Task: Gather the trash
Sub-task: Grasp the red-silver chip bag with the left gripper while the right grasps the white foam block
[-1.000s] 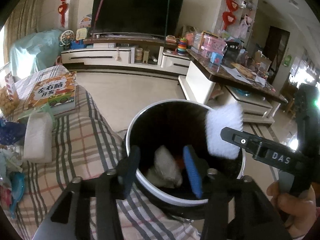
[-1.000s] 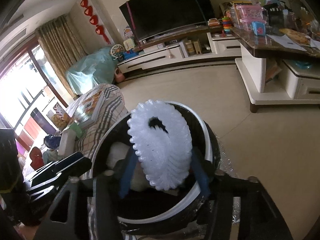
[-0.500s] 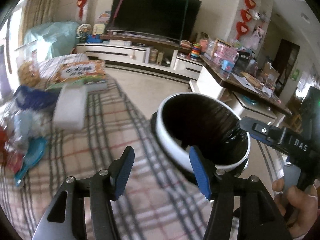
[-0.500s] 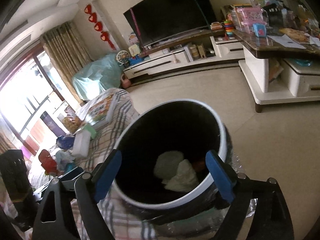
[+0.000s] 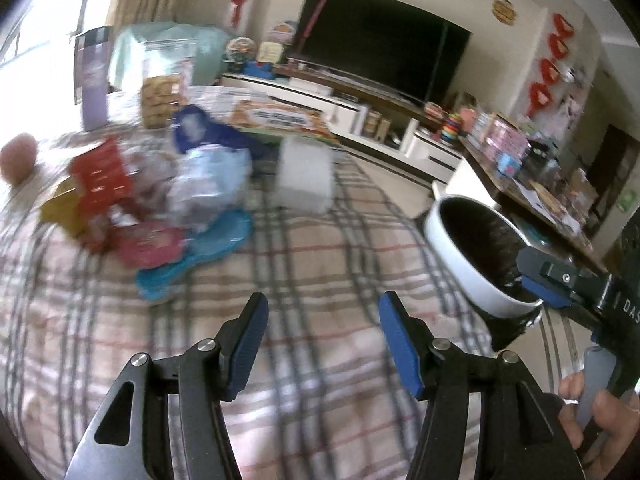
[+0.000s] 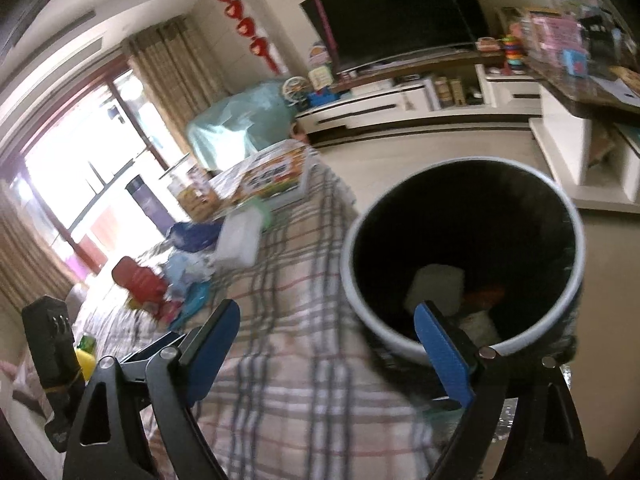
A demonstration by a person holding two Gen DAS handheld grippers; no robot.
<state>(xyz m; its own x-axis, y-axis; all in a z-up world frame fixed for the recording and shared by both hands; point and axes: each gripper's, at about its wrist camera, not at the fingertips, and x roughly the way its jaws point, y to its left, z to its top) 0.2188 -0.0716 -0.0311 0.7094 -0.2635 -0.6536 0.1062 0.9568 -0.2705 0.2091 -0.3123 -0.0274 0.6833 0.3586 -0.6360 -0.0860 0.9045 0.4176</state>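
Left gripper (image 5: 322, 318) sat bottom centre of the left wrist view, blue pads apart, nothing between them, only plaid blanket (image 5: 304, 256) under the gap. Right gripper (image 6: 326, 330) at the bottom of the right wrist view, jaws wide apart and empty; its right pad overlapped the near rim of the trash bin (image 6: 576, 248) in the picture, contact unclear. Bin was white-rimmed with a black liner, at right of frame in both views, just beside the blanket's edge; white crumpled pieces (image 6: 436, 284) and something orange (image 6: 486, 292) lay at its bottom. Trash pile (image 5: 160, 196) sat at left centre of the left view, on the blanket, well apart from the bin: red packet (image 5: 102, 176), pink wrapper, teal flat piece (image 5: 200, 252), clear crinkled plastic (image 5: 212, 176), dark blue bag (image 5: 200, 128); all motion-blurred, details hard to read. White block (image 5: 306, 178) stood just right of the pile, toward centre frame. Picture book (image 6: 272, 176) lay at the blanket's far end, upper centre. The right gripper's tip also showed at the right edge of the left view, over the bin, with a hand (image 5: 600, 424) on its handle at bottom right. TV (image 5: 380, 48) and a low white cabinet (image 6: 384, 108) filled the background.
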